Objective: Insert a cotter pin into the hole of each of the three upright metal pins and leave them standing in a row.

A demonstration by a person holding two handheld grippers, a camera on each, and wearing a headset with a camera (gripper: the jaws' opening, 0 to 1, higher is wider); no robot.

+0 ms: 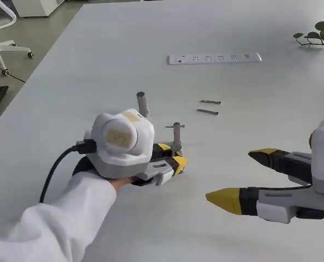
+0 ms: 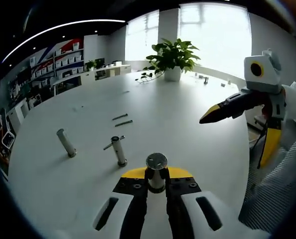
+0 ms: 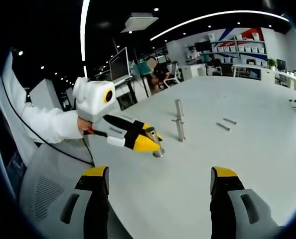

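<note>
You steady a pin (image 2: 156, 163), centre frame.
Your left gripper (image 2: 156, 180) clamps it upright for pinning; your right gripper (image 1: 230, 176), lower right, gapes empty.

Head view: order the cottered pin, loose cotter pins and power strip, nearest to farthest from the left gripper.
1. Cottered pin, just beyond the left gripper.
2. Loose cotter pins, farther right.
3. Power strip, far back.

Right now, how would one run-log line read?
left gripper: shut on near pin | right gripper: open, empty | middle pin: cotter pin inserted | far pin: bare | two loose cotter pins: on table
</note>
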